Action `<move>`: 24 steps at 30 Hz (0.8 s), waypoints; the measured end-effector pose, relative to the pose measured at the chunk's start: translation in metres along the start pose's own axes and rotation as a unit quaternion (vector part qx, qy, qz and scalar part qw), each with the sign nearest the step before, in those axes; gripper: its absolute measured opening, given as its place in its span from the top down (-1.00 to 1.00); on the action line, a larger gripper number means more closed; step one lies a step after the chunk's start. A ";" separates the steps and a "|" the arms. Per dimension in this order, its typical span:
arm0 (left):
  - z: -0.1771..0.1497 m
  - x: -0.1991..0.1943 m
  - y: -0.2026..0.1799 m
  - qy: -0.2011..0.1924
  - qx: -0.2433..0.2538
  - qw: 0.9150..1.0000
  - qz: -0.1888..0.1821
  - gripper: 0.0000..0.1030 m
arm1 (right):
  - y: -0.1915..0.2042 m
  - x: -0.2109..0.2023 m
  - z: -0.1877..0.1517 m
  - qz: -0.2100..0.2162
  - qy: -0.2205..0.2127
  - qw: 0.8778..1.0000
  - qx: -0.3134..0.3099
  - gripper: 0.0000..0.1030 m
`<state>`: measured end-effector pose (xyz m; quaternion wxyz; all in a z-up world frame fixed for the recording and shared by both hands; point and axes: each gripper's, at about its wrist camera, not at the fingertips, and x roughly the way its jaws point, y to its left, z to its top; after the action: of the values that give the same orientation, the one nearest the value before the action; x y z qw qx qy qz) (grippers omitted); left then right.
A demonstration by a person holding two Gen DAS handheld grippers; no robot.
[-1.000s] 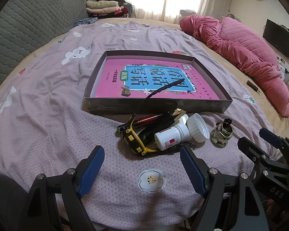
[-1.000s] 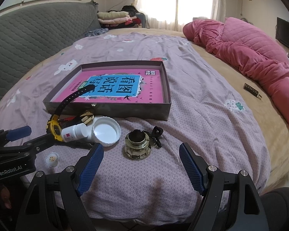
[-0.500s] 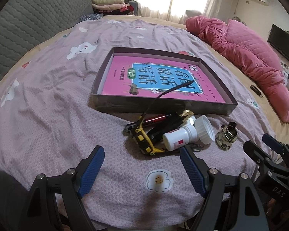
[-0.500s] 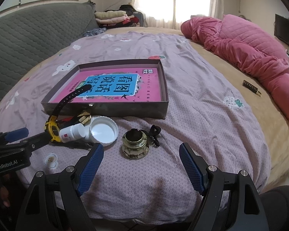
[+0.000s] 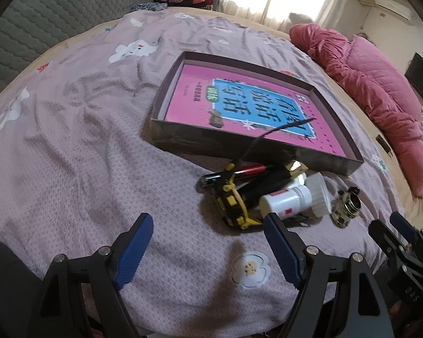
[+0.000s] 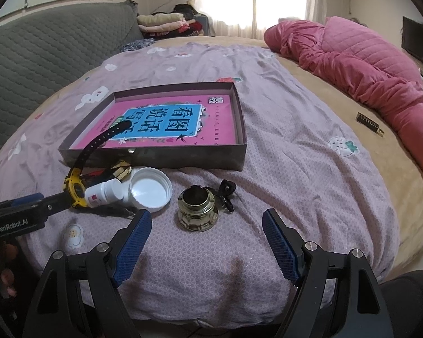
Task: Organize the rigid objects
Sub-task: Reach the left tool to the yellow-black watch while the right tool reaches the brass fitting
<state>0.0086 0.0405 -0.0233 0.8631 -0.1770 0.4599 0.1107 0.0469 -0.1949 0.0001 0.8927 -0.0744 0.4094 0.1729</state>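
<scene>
Looking through the left wrist camera first: a bed under a lilac sheet (image 5: 79, 140) with flower prints, a grey quilted headboard (image 5: 56, 8) behind, a pink duvet (image 5: 375, 84) bunched along the right, folded clothes by the bright window. A shallow dark box (image 5: 239, 140) sits mid-bed with a pink book (image 5: 253, 104) flat inside. Just in front of its near wall is a small heap: a yellow watch (image 5: 234, 202) with its black strap arcing up over the box edge, a red pen (image 5: 251, 169), a white bottle (image 5: 284, 202) on its side with a lid (image 5: 320, 197) touching it, and a brass fitting (image 5: 347, 205) just to the right. What's under the bottle is too tangled to make out. The left gripper (image 5: 208, 250) hangs above the sheet near the heap, jaws spread wide, nothing between them; its right pad overlaps the bottle in frame, contact unclear. The right gripper (image 5: 403, 236) pokes in at the lower right, cut off.

Right wrist camera: same bed, with a TV (image 6: 420, 42) at the right edge and a small dark bar (image 6: 368, 122) lying on the tan blanket. The brass fitting (image 6: 197, 211) stands upright near the pads, a black key-like thing (image 6: 227, 193) just behind it, hard to identify. The lid (image 6: 149, 191) lies open side up. The right gripper (image 6: 206, 242) is wide open and empty. The left gripper (image 6: 28, 208) enters from the left, its tip overlapping the watch (image 6: 76, 188).
</scene>
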 end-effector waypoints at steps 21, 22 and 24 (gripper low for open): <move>0.012 0.024 -0.002 0.023 -0.001 0.999 -0.030 0.08 | -0.003 0.026 0.006 0.043 0.028 0.998 0.025 -0.48; 0.012 0.025 -0.002 0.022 -0.001 0.999 -0.030 0.08 | -0.002 0.028 0.006 0.045 0.030 0.998 0.023 -0.39; 0.013 0.026 -0.002 0.023 -0.001 0.999 -0.030 0.09 | 0.000 0.034 0.007 0.049 0.036 0.998 0.020 -0.25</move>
<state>0.0335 0.0452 -0.0380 0.8550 -0.1940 0.4742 0.0808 0.0722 -0.1842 -0.0208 0.8694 -0.0424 0.4475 0.2053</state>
